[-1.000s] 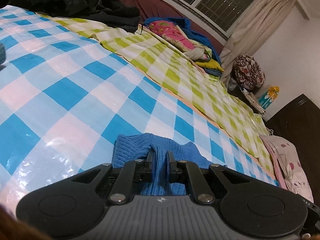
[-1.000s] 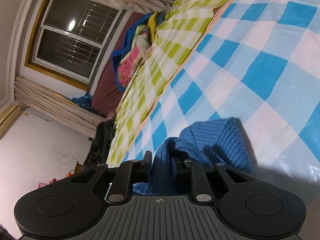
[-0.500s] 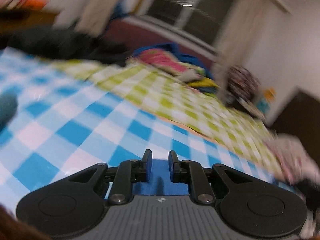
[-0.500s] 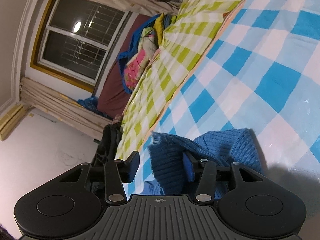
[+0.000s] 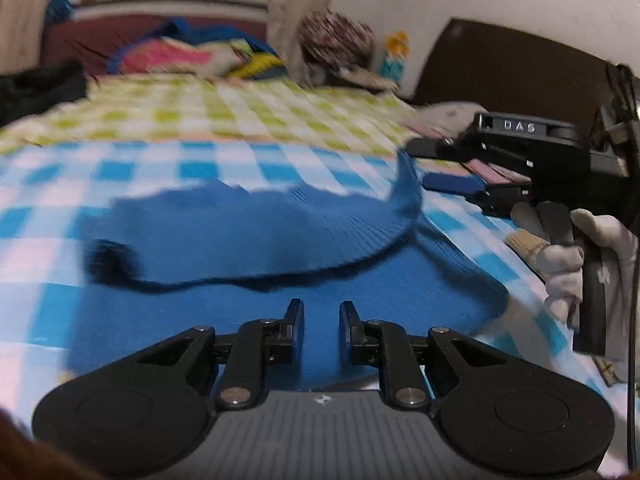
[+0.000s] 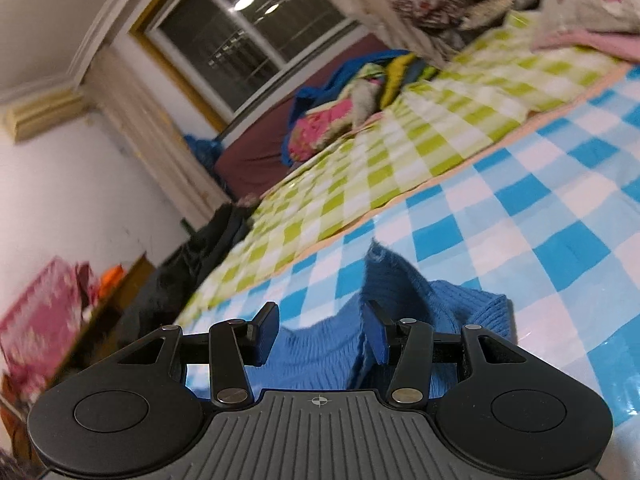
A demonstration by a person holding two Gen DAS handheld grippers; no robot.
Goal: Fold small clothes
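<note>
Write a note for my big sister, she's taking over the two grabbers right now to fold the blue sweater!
Left gripper: open, holding nothing, just above the blue sweater.
Right gripper: open, with a raised bit of the sweater between its fingers, not pinched.
The sweater lies on the blue checked sheet, one part folded over.
Done: a first fold, it seems.
Left: probably flatten it and finish folding.

This looks like a home bedroom: a wide bed spread with a blue checked sheet (image 6: 520, 216) and a green checked sheet (image 6: 400, 152), a heap of bright bedding (image 6: 344, 116) under a curtained, barred window (image 6: 248, 40), and what may be a dark wardrobe (image 5: 500, 68), blurred.
</note>
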